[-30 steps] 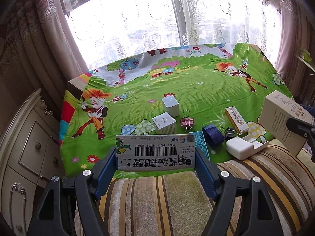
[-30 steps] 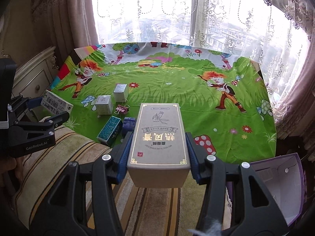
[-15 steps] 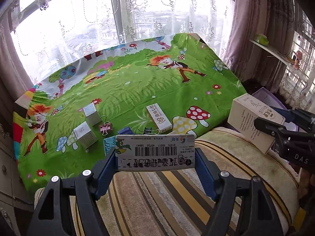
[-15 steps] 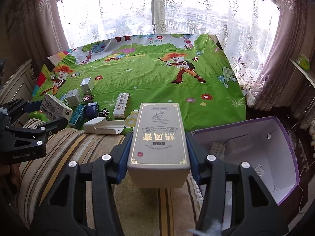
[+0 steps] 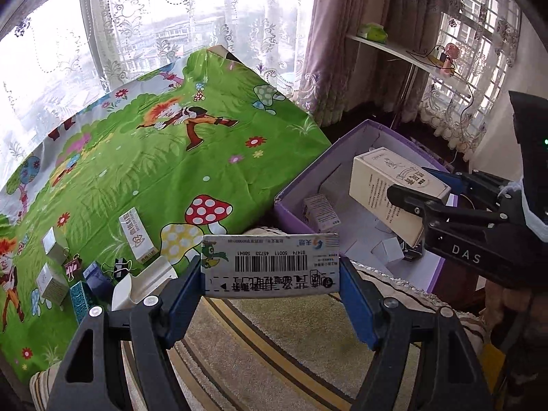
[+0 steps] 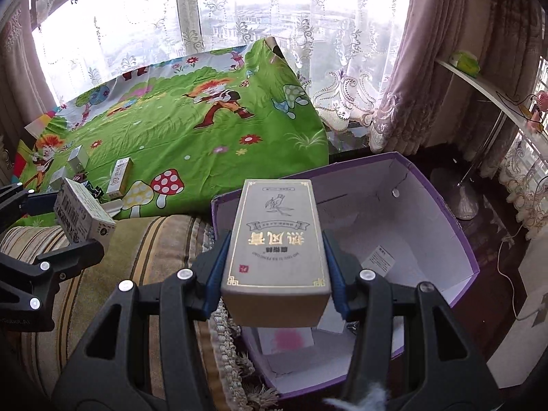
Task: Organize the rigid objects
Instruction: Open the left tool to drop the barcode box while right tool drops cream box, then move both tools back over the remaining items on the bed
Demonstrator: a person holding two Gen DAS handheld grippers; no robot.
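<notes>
We hold a barcoded carton [image 5: 270, 265] crosswise in the left gripper [image 5: 270, 284], its blue pads clamped on both ends, above the striped cushion [image 5: 274, 349]. Our right gripper [image 6: 275, 270] grips a tall grey box [image 6: 275, 239] over the purple bin [image 6: 459, 233], whose open interior lies at 3 o'clock. Small boxes [image 5: 51, 260] and binder clips [image 5: 120, 267] crowd the green cloth's [image 5: 154, 157] near edge at 9 o'clock.

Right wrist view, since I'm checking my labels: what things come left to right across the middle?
Barcode box in the left gripper → striped cushion → beige carton in the right gripper → purple box.
</notes>
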